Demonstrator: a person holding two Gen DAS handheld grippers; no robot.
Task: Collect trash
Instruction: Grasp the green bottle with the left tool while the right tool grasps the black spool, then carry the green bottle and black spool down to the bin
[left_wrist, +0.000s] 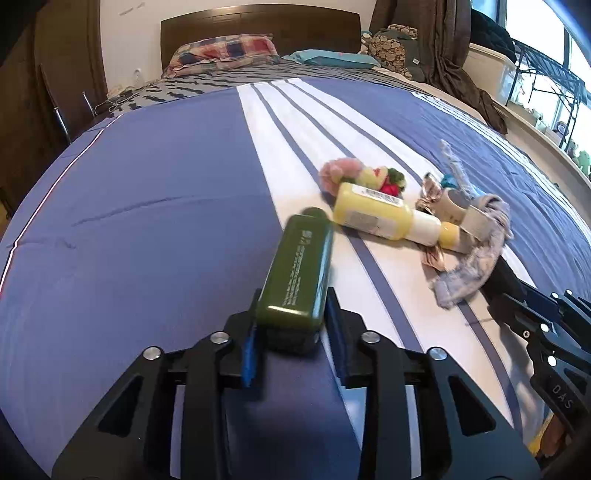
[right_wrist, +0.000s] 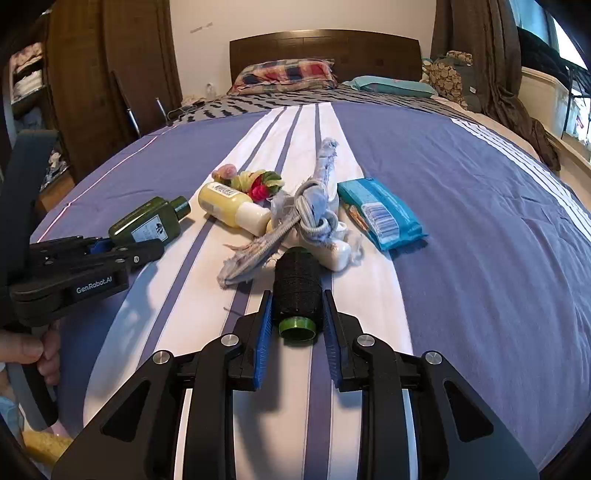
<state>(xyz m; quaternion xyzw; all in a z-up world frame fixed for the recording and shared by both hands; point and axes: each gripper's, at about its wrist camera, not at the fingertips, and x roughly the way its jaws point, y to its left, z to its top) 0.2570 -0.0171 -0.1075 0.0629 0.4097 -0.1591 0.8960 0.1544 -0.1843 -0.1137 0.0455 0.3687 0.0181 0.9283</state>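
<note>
My left gripper (left_wrist: 291, 325) is shut on a dark green bottle (left_wrist: 299, 269), held by its base just above the bed; it also shows in the right wrist view (right_wrist: 147, 221). My right gripper (right_wrist: 297, 325) has its jaws around a black thread spool with a green core (right_wrist: 297, 291); the pads look close to it but contact is unclear. A yellow bottle with a white cap (left_wrist: 384, 218) (right_wrist: 232, 206), a torn pale blue rag (right_wrist: 295, 218) (left_wrist: 472, 262) and a blue wipes packet (right_wrist: 380, 210) lie on the bed.
The bed has a blue cover with a white striped band (right_wrist: 325, 125). A colourful hair tie bundle (right_wrist: 262, 182) lies behind the yellow bottle. Pillows (right_wrist: 284, 74) and a headboard are at the far end. A wardrobe stands left, a window ledge right.
</note>
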